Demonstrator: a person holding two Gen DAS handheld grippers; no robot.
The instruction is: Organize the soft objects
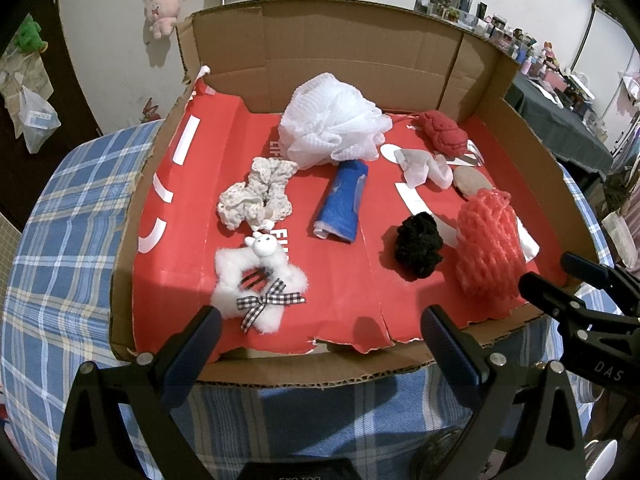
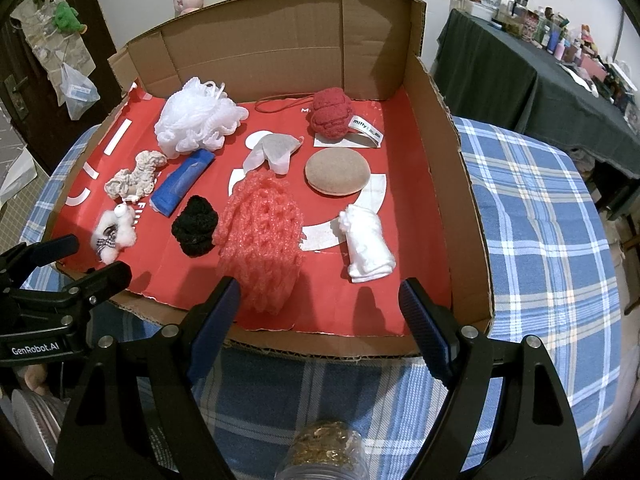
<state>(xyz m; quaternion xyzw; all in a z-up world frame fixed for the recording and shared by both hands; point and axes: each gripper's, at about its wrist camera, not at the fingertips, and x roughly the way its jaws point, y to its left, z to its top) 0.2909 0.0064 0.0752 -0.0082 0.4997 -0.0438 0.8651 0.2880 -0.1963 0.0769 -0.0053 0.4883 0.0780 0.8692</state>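
Soft objects spread apart across red-lined cardboard tray [image 2: 452, 168] on plaid worktop [image 2: 552, 240]: white mesh bath pouf [image 2: 196, 120] and knitted red ball [image 2: 330, 114] toward far edge, coral foam net sleeve [image 2: 260, 236], black fuzzy scrunchie [image 2: 196, 230] and rolled white cloth [image 2: 370, 246] near front edge. Left claw [image 1: 320, 334] and right claw [image 2: 320, 304] both wide open, holding nothing, poised just outside front edge. Fits either sorting ahead or sorting finished; no way to tell which.

Blue plaid tablecloth [image 2: 540, 220] covers table. Pink plush toy [image 1: 162, 10] on white wall. Dark-draped side table [image 2: 500, 76], cluttered.
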